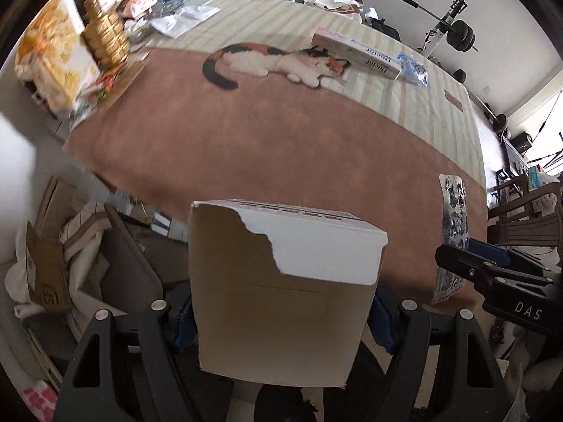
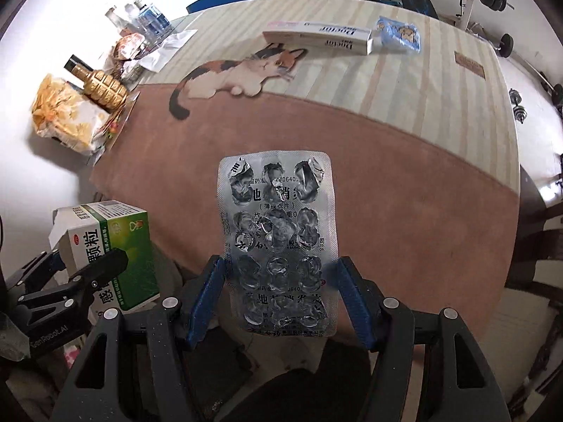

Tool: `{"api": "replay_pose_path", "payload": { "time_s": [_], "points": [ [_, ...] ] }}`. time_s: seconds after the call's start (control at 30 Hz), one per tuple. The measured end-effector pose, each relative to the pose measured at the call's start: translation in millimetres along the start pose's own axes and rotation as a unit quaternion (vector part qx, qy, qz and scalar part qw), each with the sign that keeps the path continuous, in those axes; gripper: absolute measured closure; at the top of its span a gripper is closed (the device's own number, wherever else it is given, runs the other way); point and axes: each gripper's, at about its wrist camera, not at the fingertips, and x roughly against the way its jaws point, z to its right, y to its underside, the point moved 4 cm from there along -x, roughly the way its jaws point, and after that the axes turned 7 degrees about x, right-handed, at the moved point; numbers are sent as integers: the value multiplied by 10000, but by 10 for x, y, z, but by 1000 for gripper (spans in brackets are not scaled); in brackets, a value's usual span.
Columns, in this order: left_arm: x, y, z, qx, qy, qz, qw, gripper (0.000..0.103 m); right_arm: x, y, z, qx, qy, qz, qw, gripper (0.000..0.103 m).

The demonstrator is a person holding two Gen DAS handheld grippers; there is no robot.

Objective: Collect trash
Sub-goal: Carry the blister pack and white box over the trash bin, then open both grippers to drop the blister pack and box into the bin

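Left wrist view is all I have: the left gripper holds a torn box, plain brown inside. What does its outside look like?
Observer: From the right wrist view, the torn box is a green and white medicine carton with printed characters.
Operator: A black gripper enters at my right edge. What is in it?
Observer: The right gripper is closed on a silver foil blister pack, held by its long edges.
Operator: Any pills left?
Observer: The pockets look burst or crushed; I cannot be sure all are empty.
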Motion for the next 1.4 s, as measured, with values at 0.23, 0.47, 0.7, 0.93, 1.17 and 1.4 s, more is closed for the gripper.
{"api": "replay_pose_path", "payload": {
  "time_s": [0.23,0.47,0.7,0.93,1.17,1.4],
  "points": [
    [-522,941,-513,479,-33,-809,9956,28,-475,1186,-309,-54,-171,-655,9977,36],
    [-1714,1449,-878,989,49,-1503,9837,28,-1587,1994,-125,-488,-309,-1256,9904,36],
    [-3021,1594,-1061,1176,397,-1843,9750,24,-3057,2418,116,-612,-354,-1444,9870,36],
    [-3763,1708,-1169,1192,179,-1926,9739,0,-4035,2458,340,-624,-335,-1420,9873,36],
    [-3804,1741,-1277,1315,-160,-1487,9800,0,-4409,2411,433,-477,-491,-1397,9878,6],
    [-3596,1800,-1355,1242,-895,-1182,9811,0,-4371,2384,421,-231,-1,-1316,9910,0]
  ]
}}
